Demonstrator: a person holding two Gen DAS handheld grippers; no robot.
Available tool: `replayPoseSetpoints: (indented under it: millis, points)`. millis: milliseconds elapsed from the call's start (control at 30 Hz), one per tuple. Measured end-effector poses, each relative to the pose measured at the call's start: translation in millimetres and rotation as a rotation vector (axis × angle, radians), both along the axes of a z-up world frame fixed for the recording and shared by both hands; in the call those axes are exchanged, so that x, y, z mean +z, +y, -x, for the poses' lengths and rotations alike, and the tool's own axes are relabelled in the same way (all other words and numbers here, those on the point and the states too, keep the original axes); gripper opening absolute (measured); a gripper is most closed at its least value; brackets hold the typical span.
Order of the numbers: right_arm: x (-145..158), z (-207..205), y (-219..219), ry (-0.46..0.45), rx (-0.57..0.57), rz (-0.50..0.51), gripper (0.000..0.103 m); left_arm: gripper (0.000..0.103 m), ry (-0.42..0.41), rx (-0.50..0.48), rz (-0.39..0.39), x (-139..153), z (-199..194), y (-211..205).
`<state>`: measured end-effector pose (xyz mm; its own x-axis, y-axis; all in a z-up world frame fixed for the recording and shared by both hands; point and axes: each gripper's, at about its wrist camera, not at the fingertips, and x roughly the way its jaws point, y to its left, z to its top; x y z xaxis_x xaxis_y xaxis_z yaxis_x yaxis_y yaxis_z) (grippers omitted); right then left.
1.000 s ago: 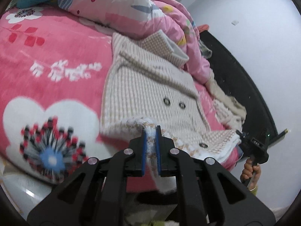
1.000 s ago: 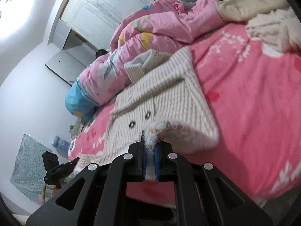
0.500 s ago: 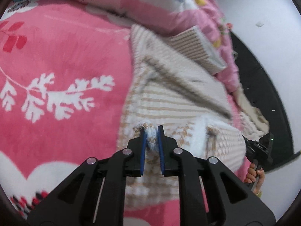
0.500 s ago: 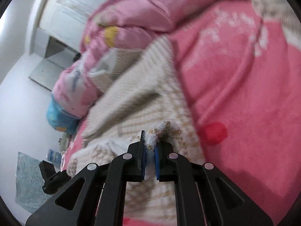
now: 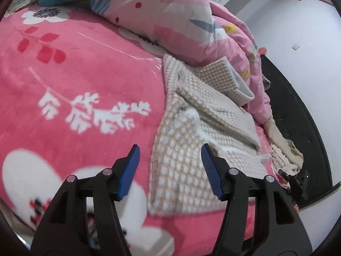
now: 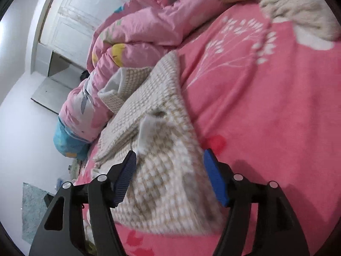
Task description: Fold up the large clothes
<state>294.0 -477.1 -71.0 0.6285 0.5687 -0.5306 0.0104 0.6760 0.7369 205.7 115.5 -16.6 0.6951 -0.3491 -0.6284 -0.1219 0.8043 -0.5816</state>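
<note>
Both jaws have just been opening, left gripper (image 5: 170, 155) and right gripper (image 6: 169, 160) released over the knit coat (image 5: 191, 149) folded near the bed's (image 5: 74, 85) front edge; lift clear, probably then smooth the fold.

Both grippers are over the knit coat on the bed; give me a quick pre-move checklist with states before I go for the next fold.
1. Left gripper released, jaws just opened: ok.
2. Right gripper released, jaws just opened: ok.
3. Coat lying on the pink blanket: ok.
4. Lower half folded up over the buttons: ok.
5. Fold edges square: cannot tell, blurred.
6. Collar clear of the quilt: not ok, touching.
</note>
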Motion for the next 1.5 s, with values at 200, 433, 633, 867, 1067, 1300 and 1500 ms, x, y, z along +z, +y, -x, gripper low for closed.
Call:
replayPoseSetpoints:
  millis: [200,433,633,867,1067,1300,1500]
  points:
    - [-17.3,56.7,-5.3,0.032,0.013,-0.035,0.064,0.057,0.036,-0.117,0.121,-25.5,44.4,-28.9]
    - [-56.9,61.2,5.1,0.095,0.017,-0.152,0.064,0.056,0.127,-0.014,0.368,-82.9,39.4,-26.9]
    - [-65.2,23.2,11.6,0.066,-0.058,-0.120,0.049,0.053,0.126,0.114,0.395,-86.4,19.1,-19.6]
    - [-13.4,26.6,34.1,-0.039,-0.092,0.154,0.016,0.014,0.012,0.112,-0.273,-14.1,16.1,-85.0]
    - [65.8,85.6,31.6,-0.219,-0.087,0.255,0.014,0.012,-0.158,0.021,-0.475,57.0,72.0,-108.2]
    - [34.8,155.0,1.3,-0.143,0.015,0.165,0.020,0.020,-0.041,-0.080,-0.301,33.0,143.3,-73.8]
    - [-46.2,141.6,-29.8,0.135,0.001,0.062,0.039,0.031,0.202,0.018,-0.287,-46.6,142.5,-38.6]
